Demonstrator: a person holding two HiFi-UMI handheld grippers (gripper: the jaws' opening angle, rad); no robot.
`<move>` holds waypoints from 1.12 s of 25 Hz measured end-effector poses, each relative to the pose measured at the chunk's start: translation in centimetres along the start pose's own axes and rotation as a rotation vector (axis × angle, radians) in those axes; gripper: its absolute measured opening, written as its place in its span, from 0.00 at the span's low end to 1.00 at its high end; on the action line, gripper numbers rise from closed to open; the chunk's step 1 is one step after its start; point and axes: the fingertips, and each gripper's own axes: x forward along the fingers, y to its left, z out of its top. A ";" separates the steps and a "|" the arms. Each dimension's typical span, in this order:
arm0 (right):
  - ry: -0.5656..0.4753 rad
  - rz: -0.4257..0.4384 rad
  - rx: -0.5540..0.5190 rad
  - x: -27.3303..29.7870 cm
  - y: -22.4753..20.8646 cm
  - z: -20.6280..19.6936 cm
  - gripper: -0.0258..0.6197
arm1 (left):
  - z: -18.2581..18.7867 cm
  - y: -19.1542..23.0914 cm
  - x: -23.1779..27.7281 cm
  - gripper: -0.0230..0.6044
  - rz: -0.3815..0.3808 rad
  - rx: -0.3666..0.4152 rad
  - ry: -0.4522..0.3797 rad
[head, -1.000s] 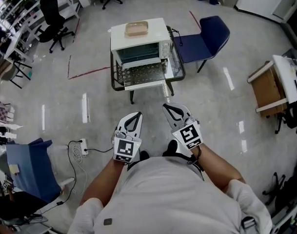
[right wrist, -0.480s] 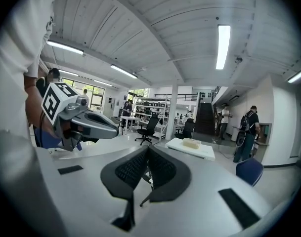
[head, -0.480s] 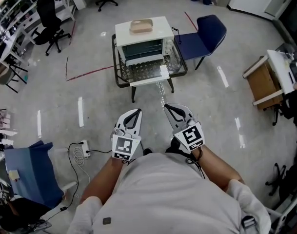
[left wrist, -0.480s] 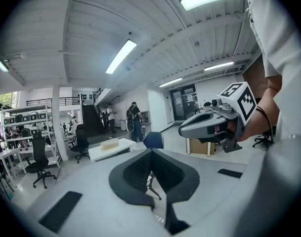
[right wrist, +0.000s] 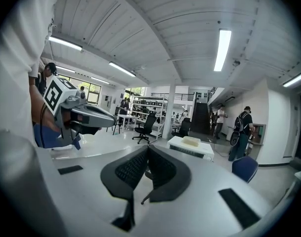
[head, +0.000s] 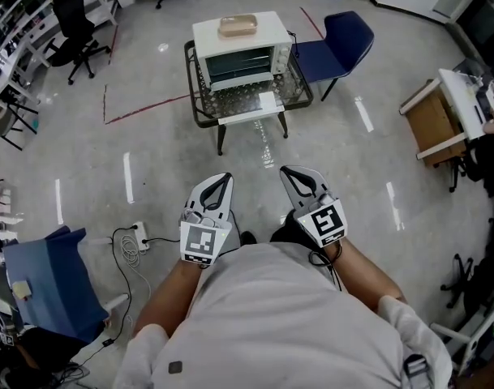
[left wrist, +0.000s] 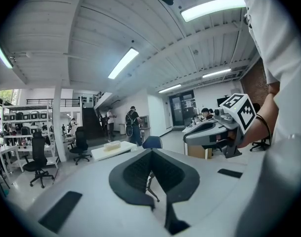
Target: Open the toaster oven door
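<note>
The white toaster oven (head: 240, 45) stands on a small glass-topped metal table (head: 299, 96) far ahead of me. Its glass door (head: 245, 104) is folded down flat in front of the oven mouth. A tan tray (head: 237, 25) lies on top of the oven. My left gripper (head: 221, 177) and right gripper (head: 288, 171) are held side by side close to the person's body, both shut and holding nothing. The left gripper (left wrist: 151, 153) points toward the oven (left wrist: 111, 149). The right gripper (right wrist: 147, 149) also faces the oven (right wrist: 192, 147).
A dark blue chair (head: 342, 43) stands right of the table. A power strip with cable (head: 136, 244) lies on the floor at left, near a blue seat (head: 44, 286). A wooden stand (head: 435, 128) is at right; office chairs (head: 72, 19) stand at the far left. People stand in the background.
The oven and table have slid up and away in the head view, as the person backs off. Both grippers stay shut and close to the body.
</note>
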 end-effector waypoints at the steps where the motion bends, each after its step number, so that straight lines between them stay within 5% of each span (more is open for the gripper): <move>1: 0.000 0.000 -0.002 -0.2 0.4 0.0 0.07 | 0.0 0.1 -0.4 0.06 0.002 -0.004 -0.004; 22: -0.002 0.034 0.049 -2.1 2.5 0.2 0.07 | -0.3 0.1 -2.0 0.06 -0.004 -0.033 -0.034; 28: -0.005 0.050 0.037 -1.8 3.0 0.2 0.07 | -1.1 0.3 -2.5 0.06 -0.007 -0.102 0.012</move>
